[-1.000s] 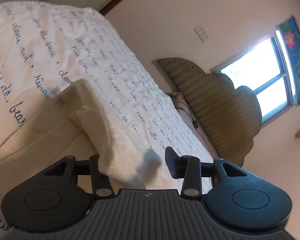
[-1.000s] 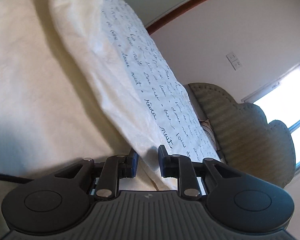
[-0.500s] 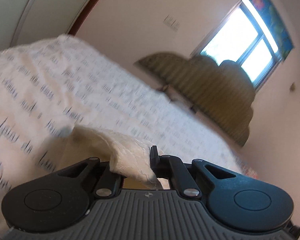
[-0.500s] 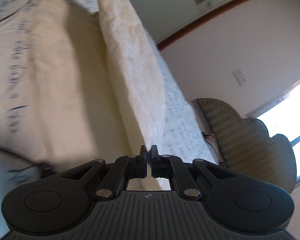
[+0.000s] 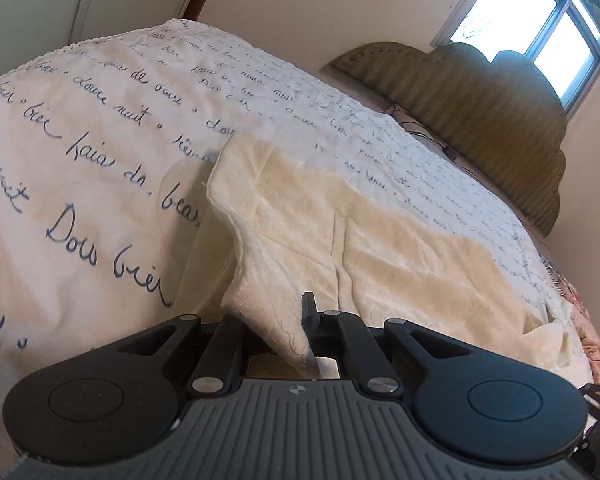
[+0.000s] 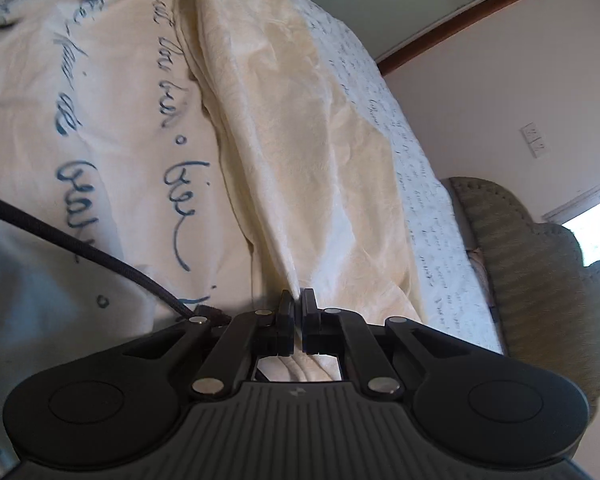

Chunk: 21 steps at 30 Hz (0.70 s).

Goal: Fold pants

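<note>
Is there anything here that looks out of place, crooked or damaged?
Nothing stands out. The cream pants lie rumpled on the script-printed bedspread, pinched by the left gripper and the right gripper, as folding requires. No damage shows.

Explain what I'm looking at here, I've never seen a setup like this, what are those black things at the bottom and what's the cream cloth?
The black things are hand-held grippers, tongs with two fingers. A person holds one in each hand, and each carries a wide-angle camera looking along its fingers, so you get one picture per hand. The cream cloth is a pair of pants lying on a bed whose bedspread is printed with blue handwriting. A padded headboard and a window are behind. The left gripper is shut on one bit of the pants, which hides one of its fingers. The right gripper is shut on another, with fabric pinched between its fingers.
</note>
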Each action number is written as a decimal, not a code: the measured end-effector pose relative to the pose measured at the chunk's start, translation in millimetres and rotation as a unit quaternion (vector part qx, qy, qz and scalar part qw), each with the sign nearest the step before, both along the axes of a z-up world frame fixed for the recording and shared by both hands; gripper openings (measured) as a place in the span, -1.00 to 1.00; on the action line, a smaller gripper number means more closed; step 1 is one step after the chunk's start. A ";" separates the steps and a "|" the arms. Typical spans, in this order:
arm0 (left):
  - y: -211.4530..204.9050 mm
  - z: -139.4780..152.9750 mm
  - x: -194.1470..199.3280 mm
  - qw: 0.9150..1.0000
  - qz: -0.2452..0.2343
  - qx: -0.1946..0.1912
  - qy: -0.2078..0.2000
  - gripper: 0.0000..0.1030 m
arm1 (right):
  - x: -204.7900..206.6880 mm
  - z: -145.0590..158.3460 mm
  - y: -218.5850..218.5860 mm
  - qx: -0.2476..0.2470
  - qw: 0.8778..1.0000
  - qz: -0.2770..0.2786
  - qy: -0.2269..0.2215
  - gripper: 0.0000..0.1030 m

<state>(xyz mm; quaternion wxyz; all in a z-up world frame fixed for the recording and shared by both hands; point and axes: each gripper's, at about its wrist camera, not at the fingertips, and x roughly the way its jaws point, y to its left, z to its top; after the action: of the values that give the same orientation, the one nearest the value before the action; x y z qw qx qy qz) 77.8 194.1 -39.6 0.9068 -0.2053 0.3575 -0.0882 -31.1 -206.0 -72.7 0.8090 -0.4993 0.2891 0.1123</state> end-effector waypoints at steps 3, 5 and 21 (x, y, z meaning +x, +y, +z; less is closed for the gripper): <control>-2.6 8.0 -6.0 1.000 0.000 0.020 -0.020 -0.80 | -3.1 3.8 4.0 -0.005 1.000 -0.010 0.013 -0.94; -1.4 4.9 -1.6 1.000 -0.001 0.021 0.001 -0.71 | -4.8 -0.5 3.3 -0.008 1.000 -0.003 0.030 -0.94; -80.2 89.2 -7.2 0.983 -0.023 0.158 -0.095 0.14 | -16.0 65.0 -162.4 0.291 0.910 -0.292 -0.046 -0.83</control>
<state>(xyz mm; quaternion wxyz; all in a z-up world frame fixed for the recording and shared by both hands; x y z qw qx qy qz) 70.6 113.9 49.6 0.9553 -0.0416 0.2839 -0.0706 -47.1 -368.3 -7.7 0.9276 -0.1394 0.3390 -0.0727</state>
